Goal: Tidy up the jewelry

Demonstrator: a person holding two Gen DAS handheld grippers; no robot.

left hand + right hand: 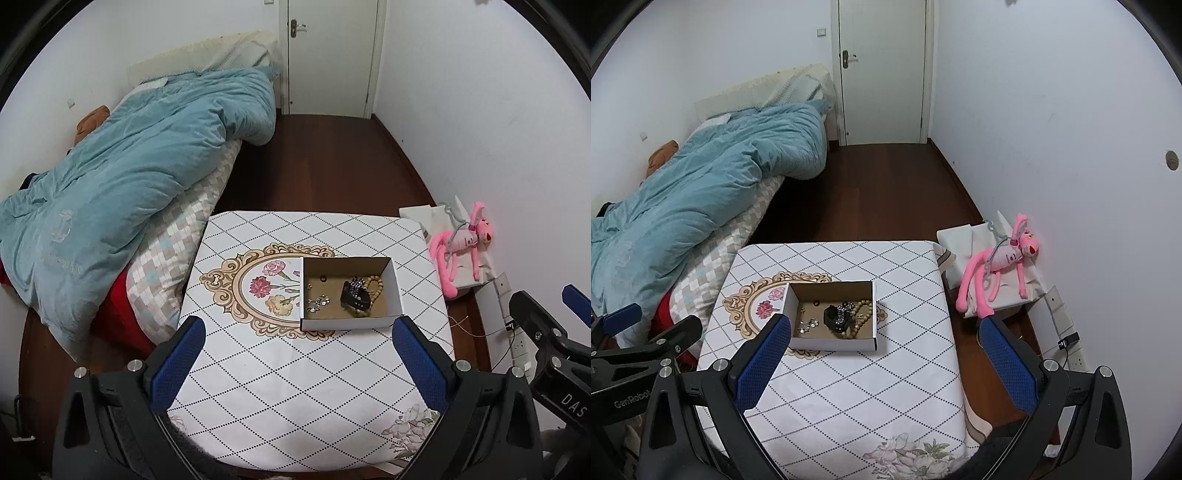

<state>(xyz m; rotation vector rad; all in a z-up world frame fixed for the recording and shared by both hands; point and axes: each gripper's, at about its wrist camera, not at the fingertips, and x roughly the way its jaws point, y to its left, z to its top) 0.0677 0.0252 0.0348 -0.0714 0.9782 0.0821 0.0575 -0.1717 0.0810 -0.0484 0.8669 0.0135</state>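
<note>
1. Cardboard is the story here: an open cardboard box (349,293) sits near the middle of the worktop (295,369), partly over the cloth's floral medallion, and every piece of jewelry in view is inside it.
2. Wooden bead bracelet (373,295) lies toward the box's right side, a black studded band (354,295) bunched against it, small sparkly pieces (317,302) at lower left, and a small dark ring (324,278) near the back wall. Gathered in one tray, I'd judge, so nothing rolls off the cloth.
3. Left tongs (299,360) hover low in the frame, fingers wide apart, empty, short of the box's front wall.
4. Right tongs (886,356) are likewise spread and empty, box just ahead between the fingers.
5. Both point forward and downward at the box; nothing touched.
6. Pink plush toy (997,266) lies off the worktop at right, out of play.
</note>
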